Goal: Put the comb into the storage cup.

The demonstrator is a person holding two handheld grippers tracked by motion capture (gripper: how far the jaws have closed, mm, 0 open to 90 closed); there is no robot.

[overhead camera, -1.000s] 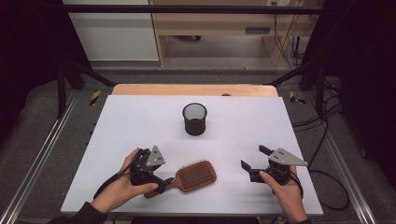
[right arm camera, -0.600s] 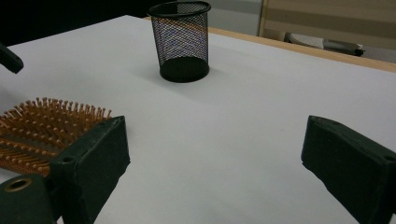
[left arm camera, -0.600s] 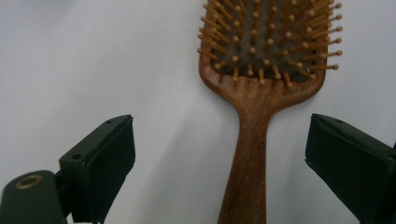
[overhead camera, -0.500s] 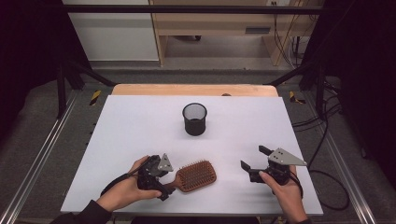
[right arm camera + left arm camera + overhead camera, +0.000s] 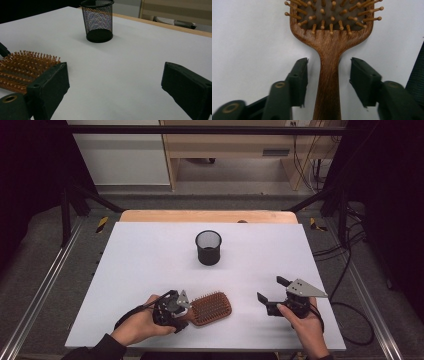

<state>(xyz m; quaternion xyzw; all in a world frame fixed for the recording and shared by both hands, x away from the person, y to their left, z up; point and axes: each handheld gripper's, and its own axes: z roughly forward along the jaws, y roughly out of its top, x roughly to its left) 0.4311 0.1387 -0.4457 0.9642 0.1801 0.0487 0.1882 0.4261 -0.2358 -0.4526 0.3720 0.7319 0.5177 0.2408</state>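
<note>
Hairbrush handle sits between the left gripper's closing jaws

Hairbrush (image 5: 210,308), wooden with a paddle head and bristles facing up, lies flat near the front edge of a large white table (image 5: 150,250). Its handle points toward the person's left hand. Farther back, near the table's middle and well apart from the brush, a black mesh cup (image 5: 208,247) stands upright.

Left gripper (image 5: 176,306) is down at the handle. Its jaws have just been closing, and in the left gripper view they stand on either side of the handle (image 5: 328,82) with a small gap on each side, not yet pressing it. Right gripper (image 5: 272,292) hovers over bare table to the right of the brush, jaws spread wide with nothing between them.

Risk, as a judgement: the jaws meet the handle low down, far from the heavier head, so the brush could tip or swivel in the grip when lifted. The smooth tapered wood could also slip if the squeeze is light
</note>
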